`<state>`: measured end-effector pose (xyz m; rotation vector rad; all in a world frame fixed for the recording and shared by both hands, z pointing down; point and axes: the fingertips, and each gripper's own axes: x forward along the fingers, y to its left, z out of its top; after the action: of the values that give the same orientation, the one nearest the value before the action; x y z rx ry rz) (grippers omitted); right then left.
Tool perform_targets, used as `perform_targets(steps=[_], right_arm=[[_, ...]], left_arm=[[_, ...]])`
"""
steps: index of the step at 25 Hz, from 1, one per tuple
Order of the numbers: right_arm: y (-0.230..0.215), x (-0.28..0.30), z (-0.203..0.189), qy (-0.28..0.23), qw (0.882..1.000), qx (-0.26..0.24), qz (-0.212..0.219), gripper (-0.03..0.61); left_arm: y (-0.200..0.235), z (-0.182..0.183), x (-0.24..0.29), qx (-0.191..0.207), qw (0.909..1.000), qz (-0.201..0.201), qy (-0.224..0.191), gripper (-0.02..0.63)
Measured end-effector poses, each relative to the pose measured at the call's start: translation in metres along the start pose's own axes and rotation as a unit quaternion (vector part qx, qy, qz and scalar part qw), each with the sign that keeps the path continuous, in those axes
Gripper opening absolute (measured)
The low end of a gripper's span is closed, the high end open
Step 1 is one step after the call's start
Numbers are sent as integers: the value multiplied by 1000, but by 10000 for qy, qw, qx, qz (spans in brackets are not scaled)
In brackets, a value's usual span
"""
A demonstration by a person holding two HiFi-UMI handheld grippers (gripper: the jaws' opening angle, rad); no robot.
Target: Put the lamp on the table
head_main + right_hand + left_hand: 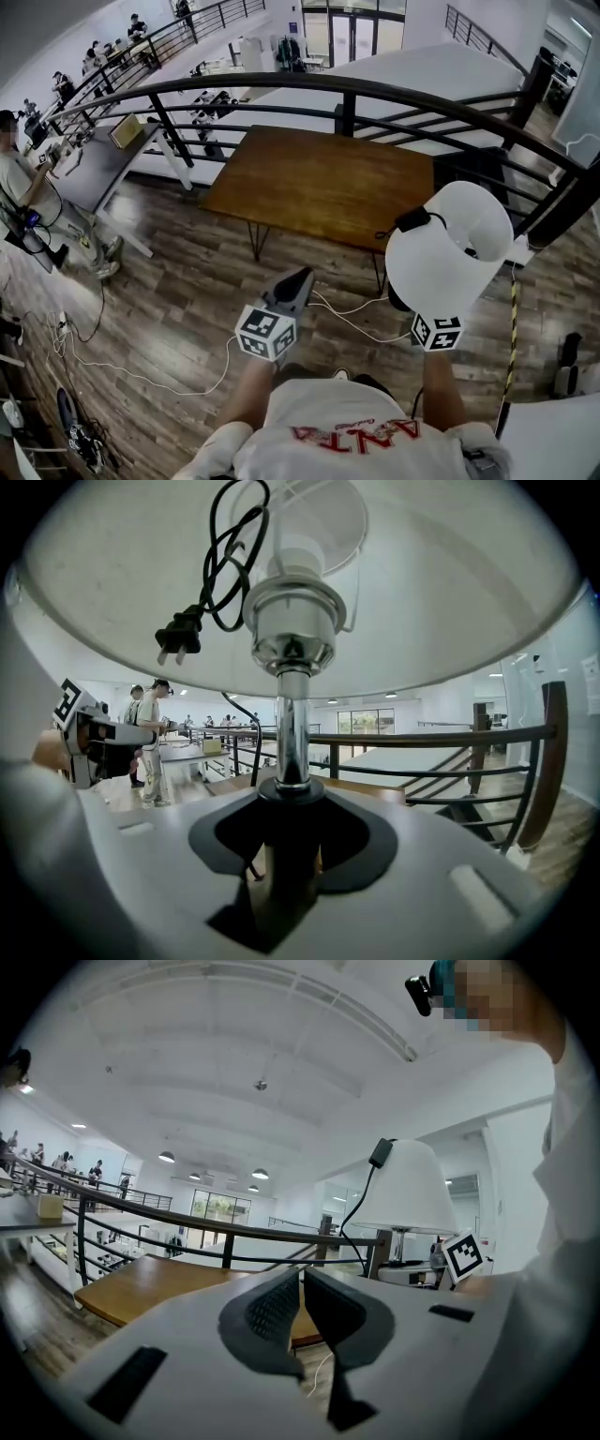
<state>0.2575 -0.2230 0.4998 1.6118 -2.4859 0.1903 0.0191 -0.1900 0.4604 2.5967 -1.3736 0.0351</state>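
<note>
A lamp with a white shade [450, 248] is held upright in the air by my right gripper [437, 328], at the right of the head view, short of the brown wooden table [319, 183]. In the right gripper view the jaws are shut on the lamp's chrome stem [292, 724], just above its dark base. Its black cord and plug [180, 637] hang coiled inside the shade. My left gripper [298, 278] is shut and empty, pointing toward the table's near edge. The left gripper view shows the lamp [401, 1190] to its right.
A black curved railing [347, 89] runs behind the table. A white cable [347, 314] lies on the wooden floor below the grippers. Desks and people stand at the far left [56, 159]. A yellow-black striped strip [512, 328] is on the right.
</note>
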Motion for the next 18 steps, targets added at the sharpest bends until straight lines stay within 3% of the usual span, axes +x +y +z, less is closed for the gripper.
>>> perform_targets(steps=[11,18], right_arm=[[-33,72,-13,126,9998,156,-60,133],[-49,142,14,66,9994,125,-303,133]], left_arm=[[43,-11,72,-94,9998,-119,162,23],[105,12,127,-85,9993,-340,99,23]])
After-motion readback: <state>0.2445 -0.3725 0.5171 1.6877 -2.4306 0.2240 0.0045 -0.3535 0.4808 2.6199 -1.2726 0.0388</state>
